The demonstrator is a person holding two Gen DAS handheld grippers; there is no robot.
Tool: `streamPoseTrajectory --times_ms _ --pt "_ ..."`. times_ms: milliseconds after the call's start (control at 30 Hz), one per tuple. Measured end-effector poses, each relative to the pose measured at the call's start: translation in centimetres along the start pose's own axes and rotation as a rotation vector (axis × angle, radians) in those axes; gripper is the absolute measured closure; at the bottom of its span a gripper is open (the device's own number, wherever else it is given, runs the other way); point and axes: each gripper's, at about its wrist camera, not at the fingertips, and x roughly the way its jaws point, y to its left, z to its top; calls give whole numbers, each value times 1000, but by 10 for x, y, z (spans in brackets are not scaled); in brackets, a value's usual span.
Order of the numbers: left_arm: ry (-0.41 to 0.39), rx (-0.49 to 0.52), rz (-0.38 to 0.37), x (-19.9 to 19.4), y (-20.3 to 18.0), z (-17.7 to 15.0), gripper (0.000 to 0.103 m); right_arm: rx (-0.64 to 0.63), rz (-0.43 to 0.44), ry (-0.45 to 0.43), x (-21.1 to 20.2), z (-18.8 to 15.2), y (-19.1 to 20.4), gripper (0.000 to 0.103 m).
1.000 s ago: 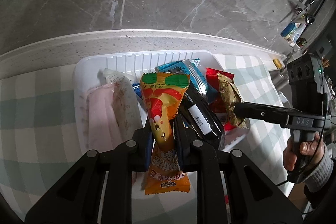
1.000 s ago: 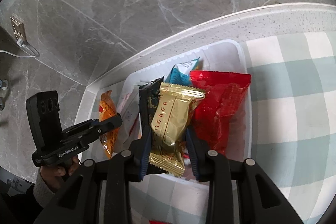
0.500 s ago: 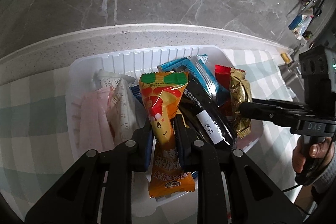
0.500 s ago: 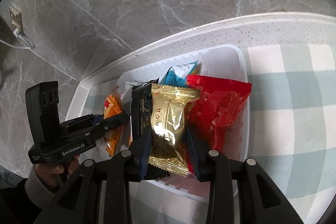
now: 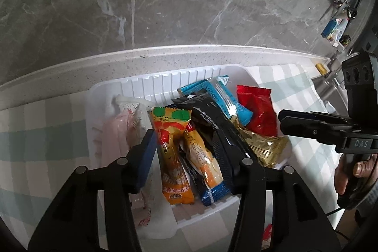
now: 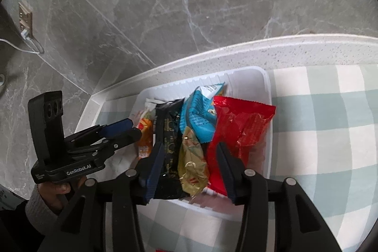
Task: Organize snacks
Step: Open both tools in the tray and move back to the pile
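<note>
A white plastic tray (image 5: 165, 80) (image 6: 265, 96) on the checked cloth holds several snack packets. My left gripper (image 5: 186, 152) is open above the tray's near side; the orange packet (image 5: 172, 145) lies loose in the tray between its fingers, beside a black packet (image 5: 212, 122) and a pink packet (image 5: 115, 134). My right gripper (image 6: 189, 160) is open too; the gold packet (image 6: 191, 164) lies in the tray between its fingers, next to the red packet (image 6: 238, 129), the blue packet (image 6: 198, 119) and the black packet (image 6: 169, 134).
A grey marble wall (image 5: 165, 4) rises behind the white counter ledge (image 5: 189, 53). The green-and-white checked cloth (image 6: 326, 138) covers the counter around the tray. A wall socket (image 6: 24, 20) is at far left. Small items (image 5: 335, 27) stand at far right.
Both grippers have opened. The orange packet dropped from my left gripper into the tray, and the gold packet dropped from my right gripper into the tray.
</note>
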Motion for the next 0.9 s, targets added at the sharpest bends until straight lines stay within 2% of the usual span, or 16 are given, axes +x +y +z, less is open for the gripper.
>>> streamPoseTrajectory --times_ms 333,700,900 --pt "-32 2 4 -51 -3 -29 55 -39 -6 -15 -33 -29 19 46" --pt "6 10 17 -98 -14 -110 55 -102 -20 27 -57 -94 51 45" --pt "60 52 16 -113 -25 -162 54 -123 -20 68 -57 -130 66 44"
